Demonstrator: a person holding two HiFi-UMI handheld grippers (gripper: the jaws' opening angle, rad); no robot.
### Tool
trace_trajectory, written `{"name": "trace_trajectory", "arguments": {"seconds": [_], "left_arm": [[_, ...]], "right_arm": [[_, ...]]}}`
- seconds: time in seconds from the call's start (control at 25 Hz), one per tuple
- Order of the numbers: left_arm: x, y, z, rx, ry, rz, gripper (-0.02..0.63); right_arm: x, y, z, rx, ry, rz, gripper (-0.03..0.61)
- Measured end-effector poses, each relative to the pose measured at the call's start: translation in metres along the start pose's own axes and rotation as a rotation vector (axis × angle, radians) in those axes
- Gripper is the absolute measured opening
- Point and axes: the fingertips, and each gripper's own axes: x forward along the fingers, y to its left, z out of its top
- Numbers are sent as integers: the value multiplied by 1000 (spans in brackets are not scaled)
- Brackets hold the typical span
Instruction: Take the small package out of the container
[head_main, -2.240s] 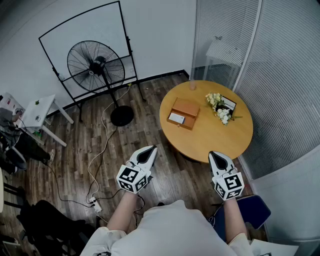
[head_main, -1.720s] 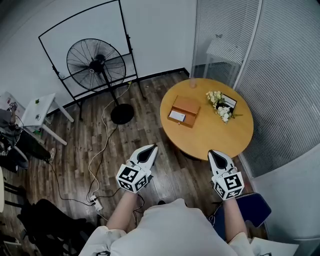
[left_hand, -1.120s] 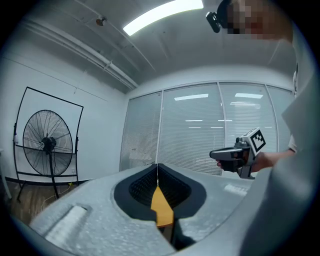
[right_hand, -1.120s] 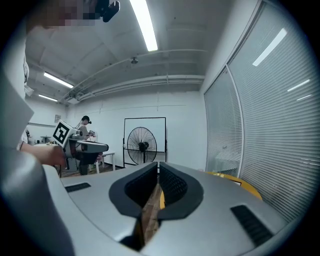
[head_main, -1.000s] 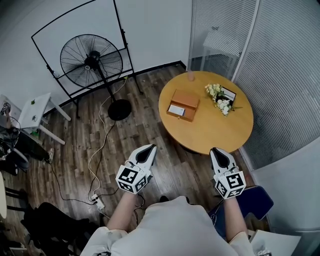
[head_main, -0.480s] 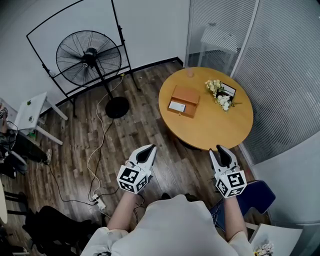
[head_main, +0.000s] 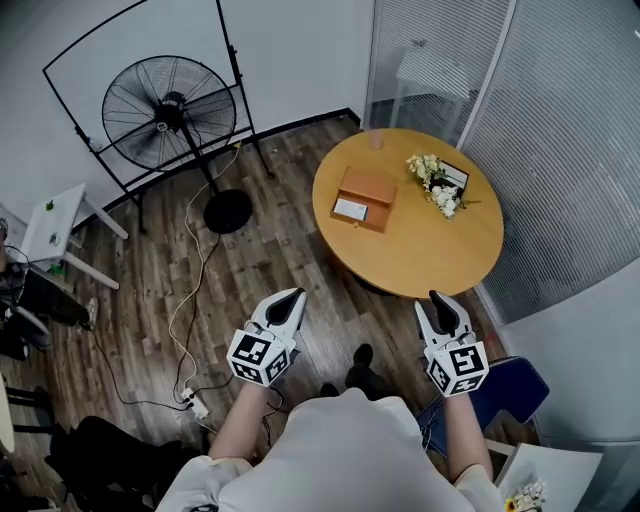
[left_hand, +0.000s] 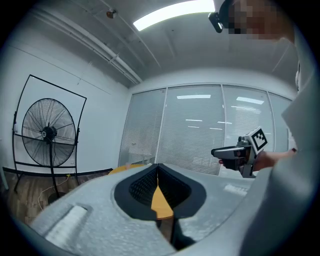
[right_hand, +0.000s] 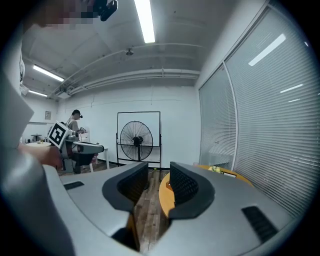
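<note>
A brown box-shaped container (head_main: 365, 198) lies on the round wooden table (head_main: 420, 265), far ahead of both grippers. A small white package (head_main: 350, 209) sits at its near-left part. My left gripper (head_main: 288, 298) hangs over the wood floor left of the table, with its jaws shut and empty (left_hand: 158, 175). My right gripper (head_main: 440, 302) hovers just short of the table's near edge. Its jaws stand apart with only floor and table edge showing between them (right_hand: 159, 172).
White flowers (head_main: 432, 185) and a small framed card (head_main: 455, 177) lie at the table's far right. A standing fan (head_main: 165, 110) and black frame are at the back left. Cables and a power strip (head_main: 195, 405) cross the floor. A blue chair (head_main: 515, 385) is beside my right arm.
The right gripper's jaws have opened from shut. The person has stepped forward, a foot now shows, and the table has drifted slightly left and up in view.
</note>
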Motion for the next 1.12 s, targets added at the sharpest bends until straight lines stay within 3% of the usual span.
{"name": "trace_trajectory", "arguments": {"seconds": [0.36,1.12], "left_arm": [[52,28,-4,-7,25,27,18],[223,73,-4,-67,83,117,20]], "right_arm": [[63,-34,-6,9,28,42,121],[216,-159,-15,71,50,184,121]]}}
